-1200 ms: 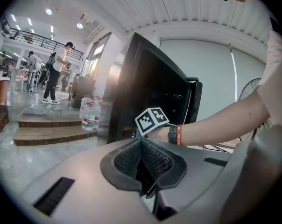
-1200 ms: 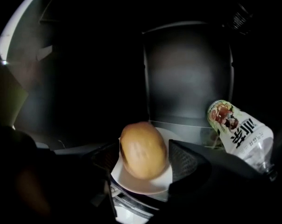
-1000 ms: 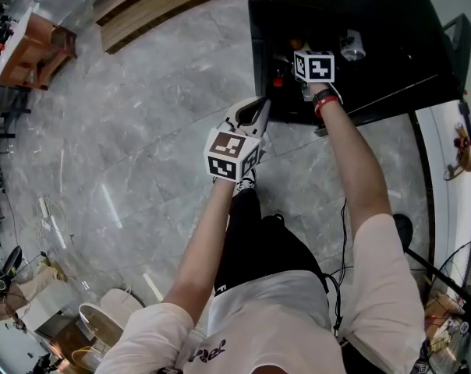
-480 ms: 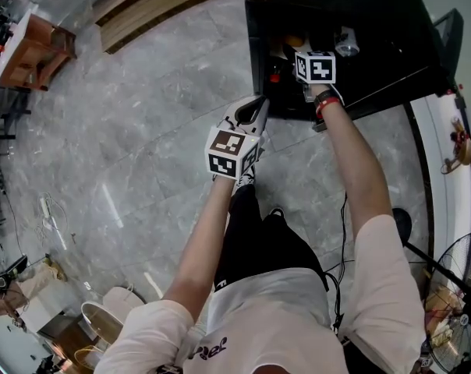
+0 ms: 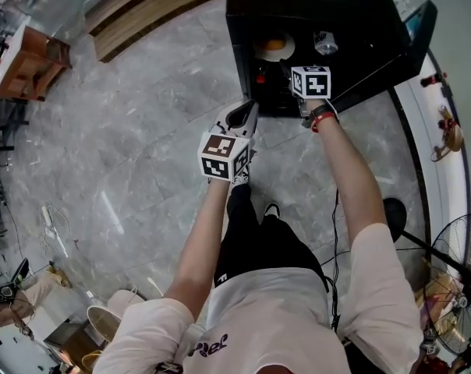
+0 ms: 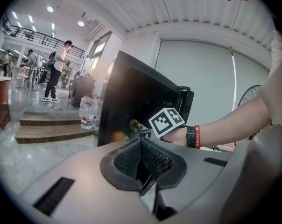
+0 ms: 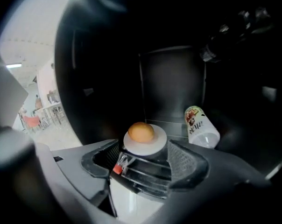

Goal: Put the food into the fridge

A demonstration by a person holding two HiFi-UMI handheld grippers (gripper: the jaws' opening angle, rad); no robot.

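Observation:
The black fridge (image 5: 360, 14) stands open; its dark inside (image 7: 171, 83) fills the right gripper view. On its floor sit a white plate (image 7: 152, 146) carrying an orange bun (image 7: 141, 131), also seen from above as a plate (image 5: 273, 47), and a white bottle (image 7: 201, 127) lying on its side. A clear container with a red cap (image 7: 116, 169) lies between the spread jaws of my right gripper (image 7: 143, 164), at the fridge's front edge. My left gripper (image 6: 141, 161) hangs outside over the floor, shut and empty.
The fridge door (image 5: 411, 41) swings open to the right. A white counter (image 5: 446, 131) and a fan (image 5: 462, 263) stand on the right, wooden steps (image 5: 150, 6) at the back left. Water bottles (image 6: 87, 113) and a person (image 6: 57, 71) are beyond the fridge.
My right gripper has drawn back from the plate toward the fridge's front edge. The red-capped container stays on the fridge floor. The left gripper has barely moved.

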